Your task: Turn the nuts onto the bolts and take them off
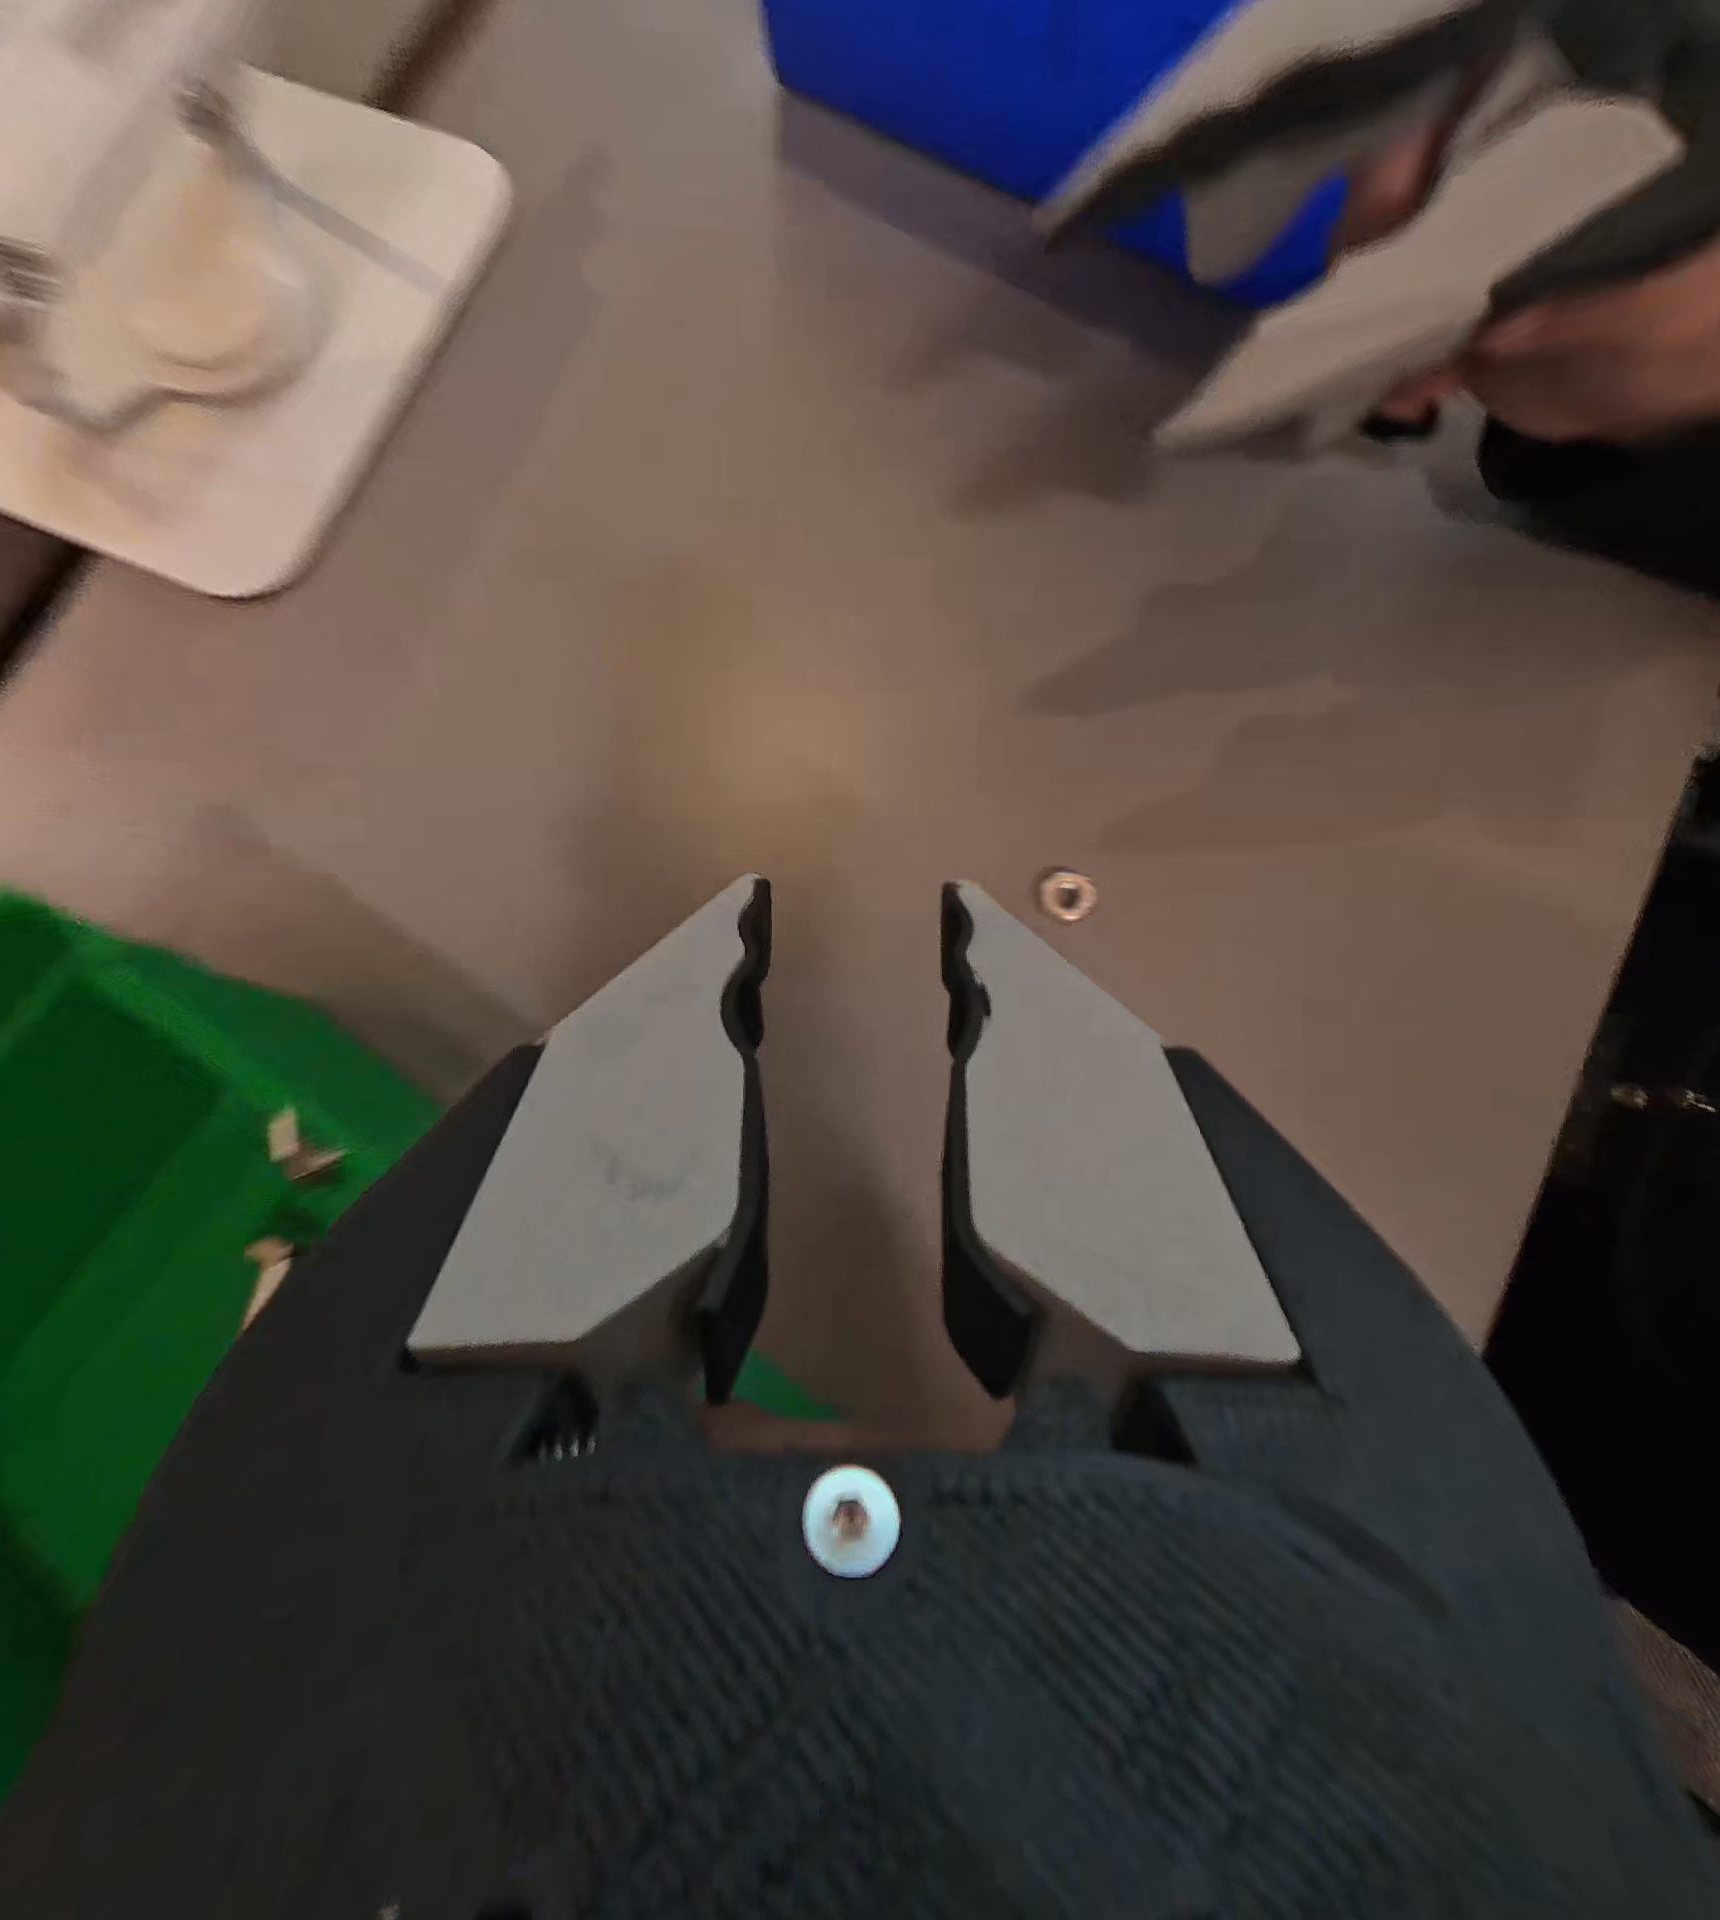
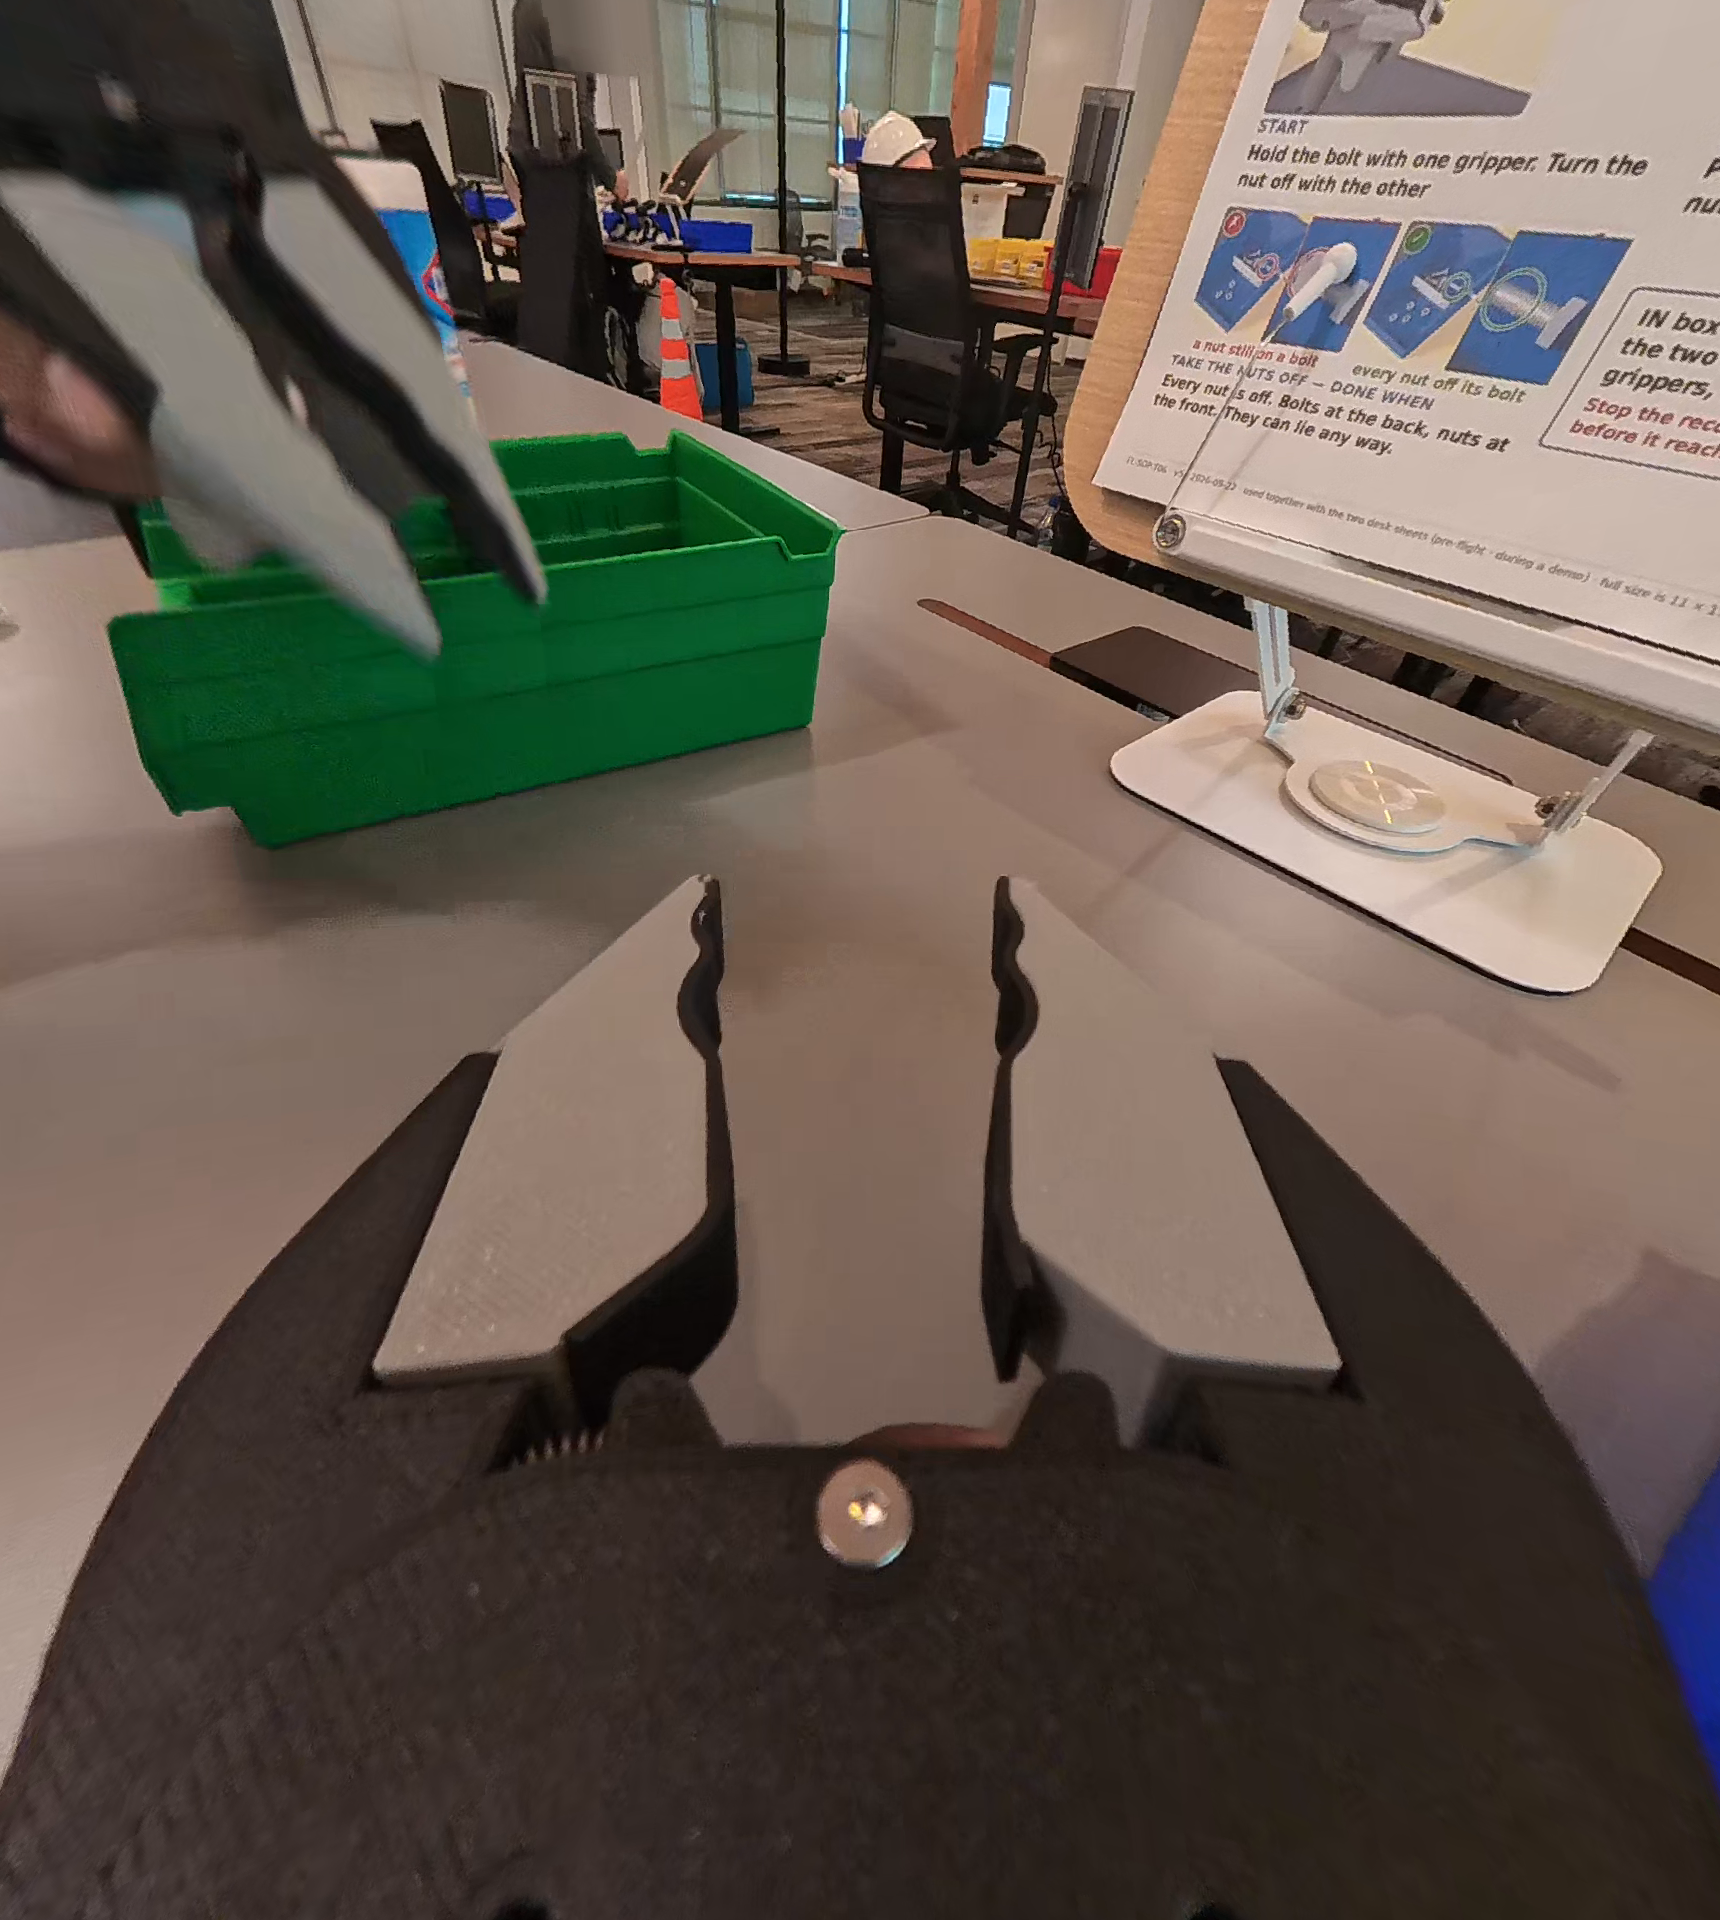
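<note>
— What sits on the grey counter (image 2: 887, 748)?
— A green bin (image 2: 482, 665) at left, some small metal parts in it; a white stand (image 2: 1386, 831) at right.
— The tongs?
— Left tongs (image 1: 856, 904) and right tongs (image 2: 856, 894) both gape, empty. A single nut (image 1: 1066, 894) lies just right of the left pair.
— Beyond?
— Office desks, chairs.
</note>
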